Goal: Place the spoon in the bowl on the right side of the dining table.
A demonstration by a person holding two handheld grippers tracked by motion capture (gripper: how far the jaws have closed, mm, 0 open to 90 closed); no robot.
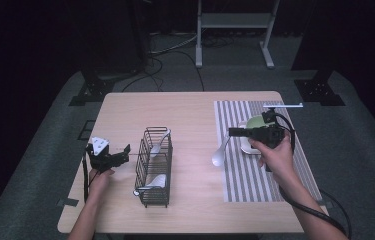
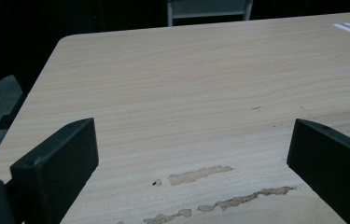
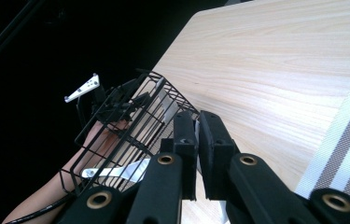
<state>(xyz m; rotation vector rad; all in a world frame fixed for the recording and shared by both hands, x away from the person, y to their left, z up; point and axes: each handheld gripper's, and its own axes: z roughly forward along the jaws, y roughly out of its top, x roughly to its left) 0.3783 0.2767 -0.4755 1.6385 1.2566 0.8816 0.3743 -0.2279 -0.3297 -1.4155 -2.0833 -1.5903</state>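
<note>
Over the striped mat (image 1: 267, 180), your right tool (image 1: 231, 132) pinches a light, stiff, slippery white spoon (image 1: 219, 153) by its handle; the left tool (image 1: 123, 152) is spread.

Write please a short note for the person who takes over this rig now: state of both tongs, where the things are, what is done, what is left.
Right tongs: shut on a white spoon, held above the edge of the striped mat, bowl end hanging down.
Left tongs: open, holding nothing, beside the wire basket on its left.
Basket: two white utensils already lie inside, one at the far end, one at the near end.
On the mat, behind the right hand: a green cup on a white dish; details are hidden.
Left, probably: carry the spoon over and drop it into the basket.
</note>
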